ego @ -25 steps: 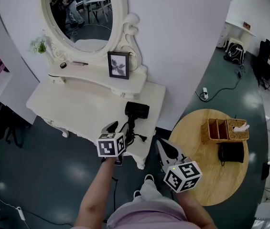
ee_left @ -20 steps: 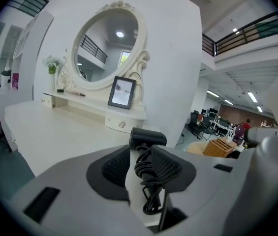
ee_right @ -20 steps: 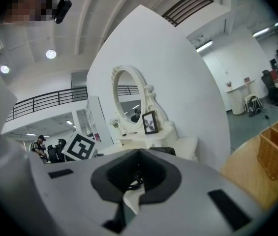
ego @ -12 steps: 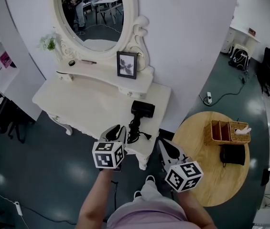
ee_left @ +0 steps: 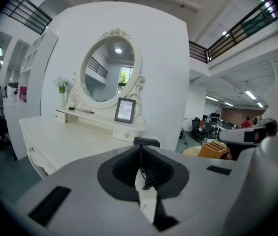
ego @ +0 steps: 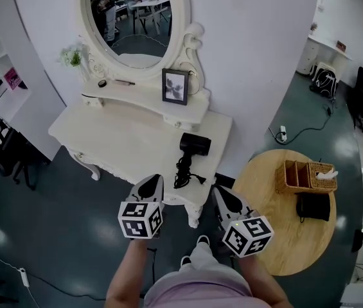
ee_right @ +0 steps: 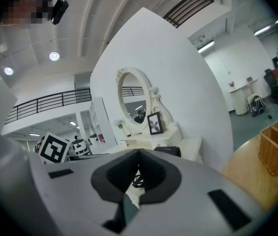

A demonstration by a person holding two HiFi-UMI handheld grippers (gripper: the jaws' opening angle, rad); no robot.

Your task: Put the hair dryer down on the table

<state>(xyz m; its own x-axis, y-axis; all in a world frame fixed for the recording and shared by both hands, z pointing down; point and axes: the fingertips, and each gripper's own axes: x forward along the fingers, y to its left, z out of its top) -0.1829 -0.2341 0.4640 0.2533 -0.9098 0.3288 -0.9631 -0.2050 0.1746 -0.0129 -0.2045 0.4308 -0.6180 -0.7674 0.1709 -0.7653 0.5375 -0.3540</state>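
The black hair dryer (ego: 194, 144) lies on the white dressing table (ego: 117, 140) near its right front corner, its coiled cord (ego: 184, 171) trailing toward the edge. My left gripper (ego: 153, 179) hovers just off the table's front edge, short of the cord; its jaws are closing and nothing is between them. The left gripper view shows the dryer (ee_left: 146, 141) just past the meeting jaw tips (ee_left: 140, 147). My right gripper (ego: 218, 191) hangs beside the table's corner, shut and empty. In the right gripper view the dryer (ee_right: 168, 151) sits beyond the jaws (ee_right: 139, 152).
On the table's raised shelf stand a framed picture (ego: 175, 86) and an oval mirror (ego: 134, 18). To the right is a round wooden table (ego: 277, 249) with a wicker organiser (ego: 302, 176) and a black pouch (ego: 314, 205). A power strip (ego: 283, 132) lies on the floor.
My left gripper has drawn back from the hair dryer's handle toward the person and its jaws have come together. The dryer stays lying on the table. The right gripper has hardly moved.
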